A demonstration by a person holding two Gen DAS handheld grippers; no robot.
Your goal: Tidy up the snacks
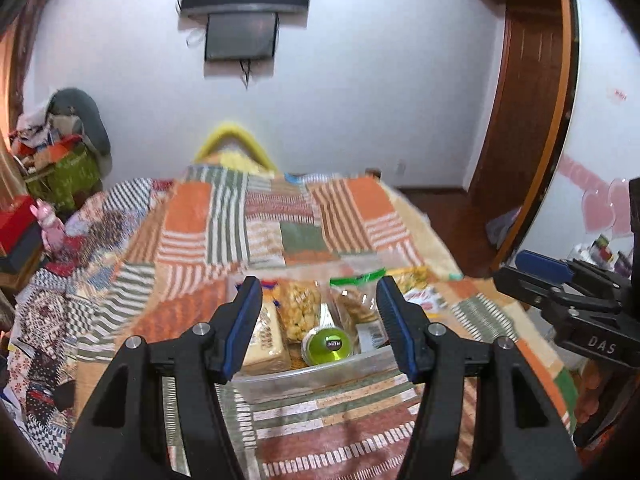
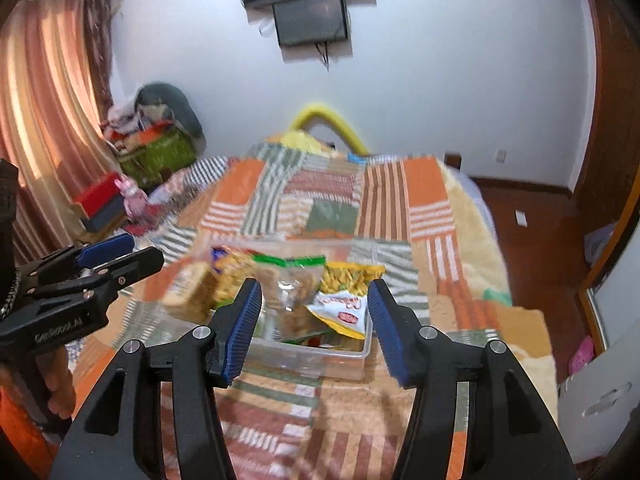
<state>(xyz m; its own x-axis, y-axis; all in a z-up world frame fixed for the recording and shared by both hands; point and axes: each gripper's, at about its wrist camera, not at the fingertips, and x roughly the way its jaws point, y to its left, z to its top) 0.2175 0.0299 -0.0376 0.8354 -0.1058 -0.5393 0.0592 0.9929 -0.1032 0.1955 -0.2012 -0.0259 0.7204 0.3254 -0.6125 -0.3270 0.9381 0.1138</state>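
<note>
A clear plastic container [image 1: 316, 372] sits on the quilted bed, packed with snacks. It holds a biscuit pack [image 1: 266, 340], a bag of nuts [image 1: 300, 308], a green-lidded cup [image 1: 328, 346] and a zip bag [image 1: 356, 300]. My left gripper [image 1: 320, 320] hangs above its near rim, open, with nothing between the blue pads. The right wrist view shows the same container [image 2: 320, 354] with a white and yellow snack bag [image 2: 344, 312] at its right end. My right gripper [image 2: 316, 320] is open and empty just short of it. Each gripper shows in the other's view: right gripper [image 1: 520, 272], left gripper [image 2: 140, 252].
The patchwork quilt [image 1: 248, 216] covers the whole bed. Piled clutter and a red box [image 2: 100, 196] stand at the far left by the curtain. A wooden door [image 1: 532, 120] and wood floor lie to the right, with a white box [image 2: 596, 404] near the bed's right edge.
</note>
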